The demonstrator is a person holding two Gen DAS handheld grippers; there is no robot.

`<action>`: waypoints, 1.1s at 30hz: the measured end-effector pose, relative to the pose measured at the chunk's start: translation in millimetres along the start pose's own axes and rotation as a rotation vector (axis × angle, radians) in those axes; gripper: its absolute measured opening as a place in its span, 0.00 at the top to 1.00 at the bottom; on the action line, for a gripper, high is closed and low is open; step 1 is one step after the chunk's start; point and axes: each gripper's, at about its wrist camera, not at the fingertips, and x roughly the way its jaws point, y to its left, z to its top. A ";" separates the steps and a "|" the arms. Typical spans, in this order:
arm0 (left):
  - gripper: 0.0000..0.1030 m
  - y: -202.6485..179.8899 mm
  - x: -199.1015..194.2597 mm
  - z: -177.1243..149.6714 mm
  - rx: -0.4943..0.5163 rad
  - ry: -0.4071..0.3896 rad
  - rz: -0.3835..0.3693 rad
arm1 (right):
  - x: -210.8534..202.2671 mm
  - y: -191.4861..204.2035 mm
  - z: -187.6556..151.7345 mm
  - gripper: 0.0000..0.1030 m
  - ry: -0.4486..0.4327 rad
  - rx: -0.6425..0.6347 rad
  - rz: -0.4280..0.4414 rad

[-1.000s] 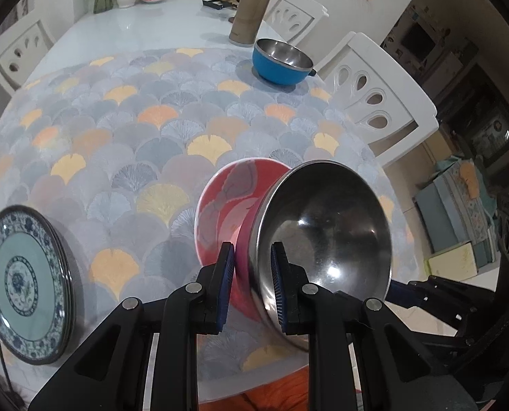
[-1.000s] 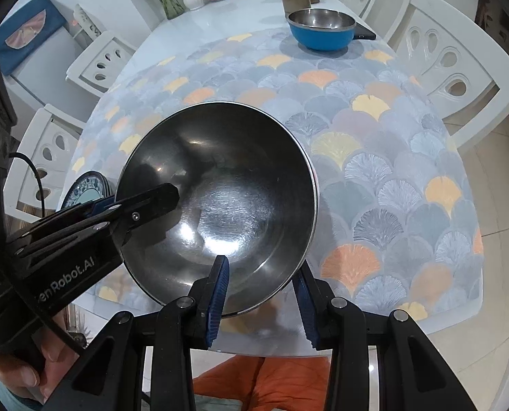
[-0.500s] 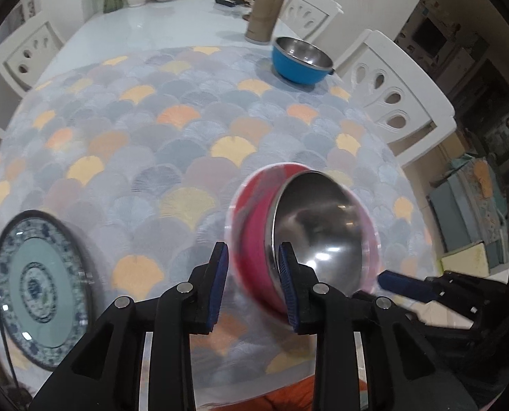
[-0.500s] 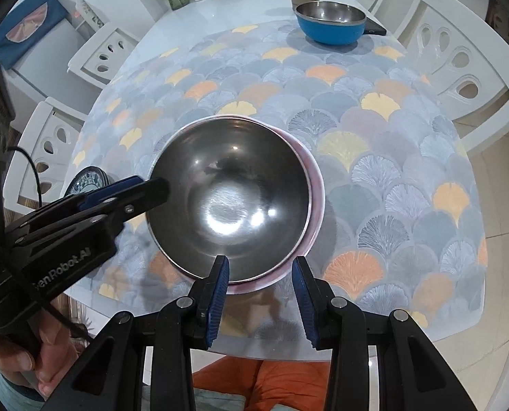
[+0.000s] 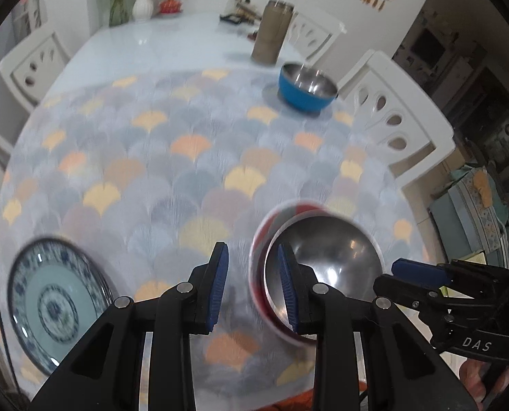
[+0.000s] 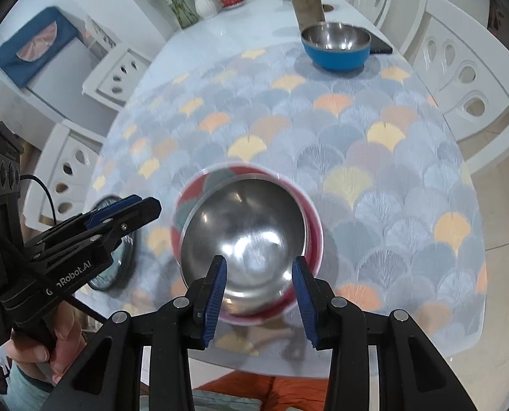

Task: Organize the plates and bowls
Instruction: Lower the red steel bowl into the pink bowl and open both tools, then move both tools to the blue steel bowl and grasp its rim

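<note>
Red bowl (image 6: 247, 239) sits on the bench (image 6: 374, 130) near edge, free to stack. Left gripper (image 5: 251, 287) and right gripper (image 6: 259, 294) are both spread, pinching nothing.

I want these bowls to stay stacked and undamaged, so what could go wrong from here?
The steel bowl sits off-centre in the red bowl, so it may rock. That stack is near the table's front edge; a knock could tip it off. The left gripper has one finger beside the rim and might clip it.
</note>
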 end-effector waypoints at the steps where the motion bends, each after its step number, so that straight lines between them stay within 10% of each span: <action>1: 0.74 -0.3 -2.5 7.9 0.004 -0.015 -0.001 | -2.4 -0.2 4.4 0.63 -0.008 0.001 0.005; 19: 0.68 -8.4 14.7 155.8 0.002 -0.115 -0.133 | -35.5 -50.7 141.6 0.39 -0.206 0.090 0.008; 33: 0.58 -19.0 160.2 246.9 -0.057 0.108 -0.268 | 44.2 -149.4 239.4 0.37 -0.141 0.322 0.011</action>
